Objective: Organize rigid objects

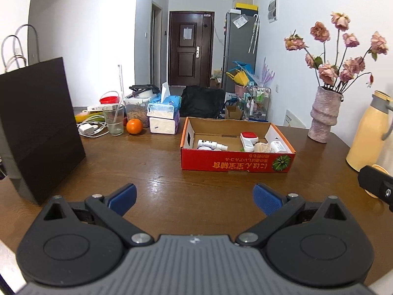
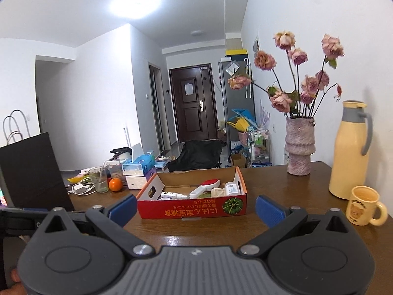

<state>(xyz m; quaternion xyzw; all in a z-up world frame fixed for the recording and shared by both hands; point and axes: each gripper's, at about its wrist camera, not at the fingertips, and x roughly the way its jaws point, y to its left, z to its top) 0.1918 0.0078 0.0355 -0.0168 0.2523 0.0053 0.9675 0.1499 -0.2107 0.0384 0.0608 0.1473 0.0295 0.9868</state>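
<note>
Left gripper (image 1: 194,198): jaws spread wide, nothing between them; blue pads (image 1: 122,198) low in the frame, over bare table (image 1: 152,167).

Right gripper (image 2: 195,207): jaws likewise wide and empty, framing the box from the lower centre of its view.

Box (image 1: 237,164): open cardboard tray, red outer wall with upside-down print and a green pumpkin picture; sits centre-right of the left view, centre of the right view. Clear wood lies between it and both grippers.

Box contents: white spray bottle (image 1: 211,144) lying flat at the left; white brush with red top (image 1: 248,139) in the middle; white bottle (image 1: 278,146) at the right; small pale basket (image 2: 218,192) beside it. A few smaller pieces are too hidden to tell.

Left edge: tall dark paper bag (image 1: 36,127), upright, well apart from the box.

Far edge, upper left of the table: glass (image 1: 113,120), orange (image 1: 134,126), charger with cable (image 1: 89,129), tissue packs (image 1: 163,115).

Right edge: vase (image 2: 299,147) with dried roses, cream flask (image 2: 350,152), mug (image 2: 363,205) just beside the flask.
</note>
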